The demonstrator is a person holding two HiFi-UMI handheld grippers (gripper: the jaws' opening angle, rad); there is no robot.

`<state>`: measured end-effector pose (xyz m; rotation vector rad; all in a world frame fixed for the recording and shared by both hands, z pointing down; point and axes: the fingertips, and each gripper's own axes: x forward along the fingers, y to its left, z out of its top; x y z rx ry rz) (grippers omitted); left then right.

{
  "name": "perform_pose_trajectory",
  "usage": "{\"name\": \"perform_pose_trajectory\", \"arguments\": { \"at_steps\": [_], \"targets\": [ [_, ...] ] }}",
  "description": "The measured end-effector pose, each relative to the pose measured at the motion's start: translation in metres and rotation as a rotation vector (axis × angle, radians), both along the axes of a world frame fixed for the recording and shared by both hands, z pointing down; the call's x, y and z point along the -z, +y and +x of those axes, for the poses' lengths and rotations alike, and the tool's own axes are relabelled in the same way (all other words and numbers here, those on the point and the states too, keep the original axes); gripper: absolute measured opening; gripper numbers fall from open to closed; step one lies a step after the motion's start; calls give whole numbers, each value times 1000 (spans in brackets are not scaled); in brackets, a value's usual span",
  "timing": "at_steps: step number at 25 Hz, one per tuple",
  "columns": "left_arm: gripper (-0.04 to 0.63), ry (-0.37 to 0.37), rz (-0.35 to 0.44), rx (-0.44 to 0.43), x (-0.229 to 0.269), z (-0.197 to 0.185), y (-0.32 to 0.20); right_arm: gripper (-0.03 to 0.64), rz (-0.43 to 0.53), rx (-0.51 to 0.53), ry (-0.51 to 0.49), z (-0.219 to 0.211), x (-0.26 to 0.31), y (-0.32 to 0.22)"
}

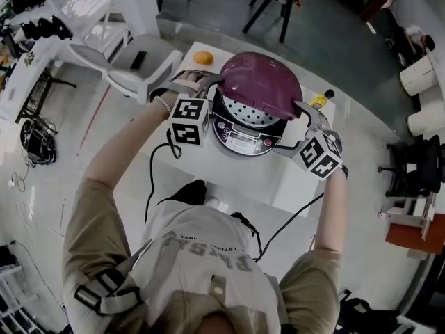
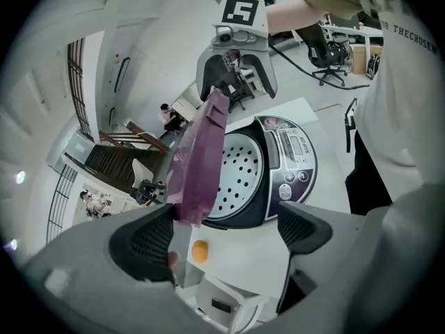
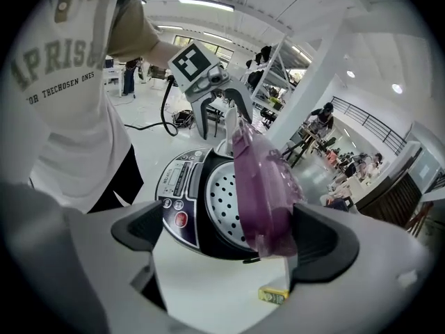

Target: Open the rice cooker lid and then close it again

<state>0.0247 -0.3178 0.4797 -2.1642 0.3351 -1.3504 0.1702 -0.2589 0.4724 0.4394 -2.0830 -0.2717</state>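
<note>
The rice cooker point(image 1: 241, 136) stands on the white table point(image 1: 295, 186) with its purple lid point(image 1: 261, 82) tilted up, showing the perforated inner plate point(image 2: 236, 176). My left gripper point(image 1: 206, 83) is at the lid's left edge and stands open. In the left gripper view, the lid point(image 2: 201, 155) rests against the left finger point(image 2: 144, 241). My right gripper point(image 1: 304, 111) is at the lid's right edge, also open. In the right gripper view, the lid point(image 3: 263, 179) lies by the right finger point(image 3: 323, 241). Each gripper view shows the other gripper across the cooker point(image 3: 182, 190).
An orange point(image 1: 202, 58) lies at the table's far left corner, and a small yellow item point(image 1: 318, 101) sits at the far right. A white chair point(image 1: 139, 67) stands left of the table. Black cables hang off the table's near edge.
</note>
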Motion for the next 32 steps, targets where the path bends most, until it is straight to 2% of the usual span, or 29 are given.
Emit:
{"name": "perform_pose_trajectory", "arguments": {
  "at_steps": [6,32],
  "targets": [
    [482,-61,-24,-20,-19,-4,11,552,-54,23,0,0,-15,13],
    [482,-100,-100,-43,-60,-10,32,552,-148,30,25,-4,-53,36]
  ]
}}
